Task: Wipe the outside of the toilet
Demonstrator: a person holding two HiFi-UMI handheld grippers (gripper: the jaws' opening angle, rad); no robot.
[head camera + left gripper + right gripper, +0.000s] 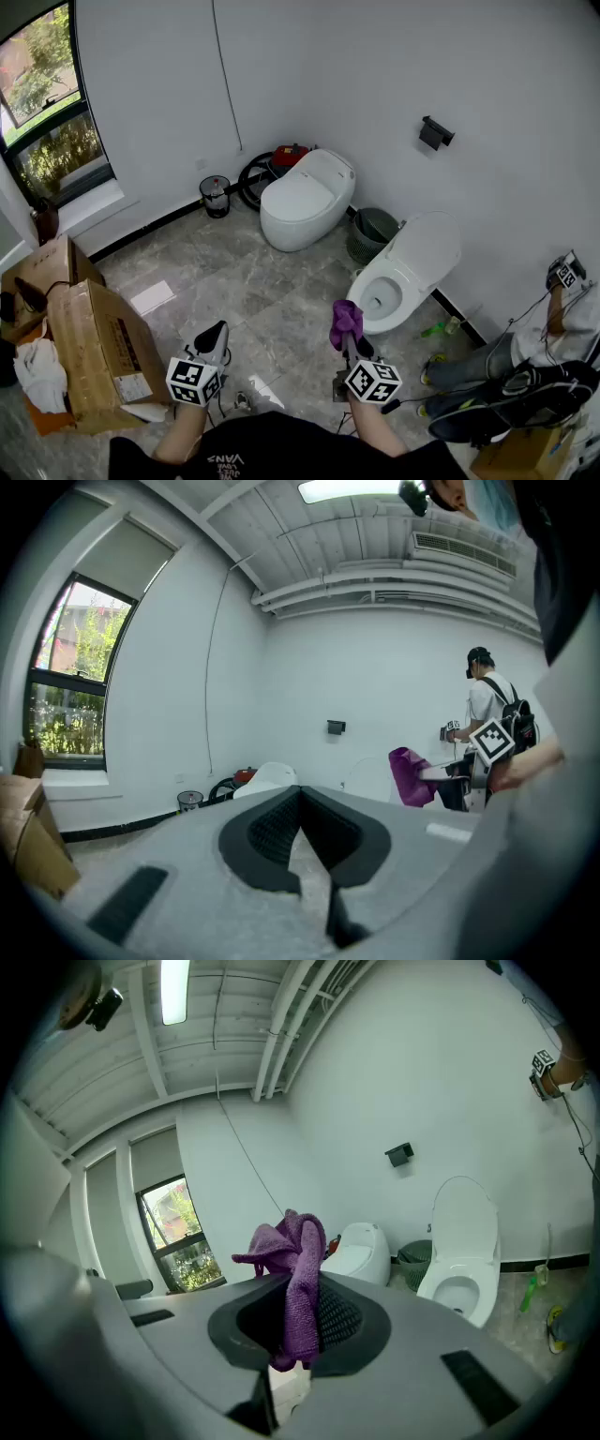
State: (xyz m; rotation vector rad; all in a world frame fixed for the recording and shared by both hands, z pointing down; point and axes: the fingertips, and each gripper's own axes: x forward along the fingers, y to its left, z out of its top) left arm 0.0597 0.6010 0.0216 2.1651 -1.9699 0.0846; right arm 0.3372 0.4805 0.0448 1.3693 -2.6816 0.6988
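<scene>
A white toilet (398, 274) with its lid raised stands by the right wall, just ahead of my right gripper (349, 341). That gripper is shut on a purple cloth (345, 320), which sticks up from its jaws and hangs clear of the toilet. In the right gripper view the cloth (298, 1274) drapes over the right gripper (300, 1288), and the open toilet (464, 1265) is to the right. My left gripper (216, 336) is held low at the left, shut with nothing in it; in its own view the left gripper (300, 795) has its pads meeting at the tip.
A second white toilet (305, 199) with its lid down stands farther back. A small bin (215, 196) and a green basket (373, 233) flank it. Cardboard boxes (89, 352) sit at the left. A person (562, 314) and a green bottle (434, 329) are at the right.
</scene>
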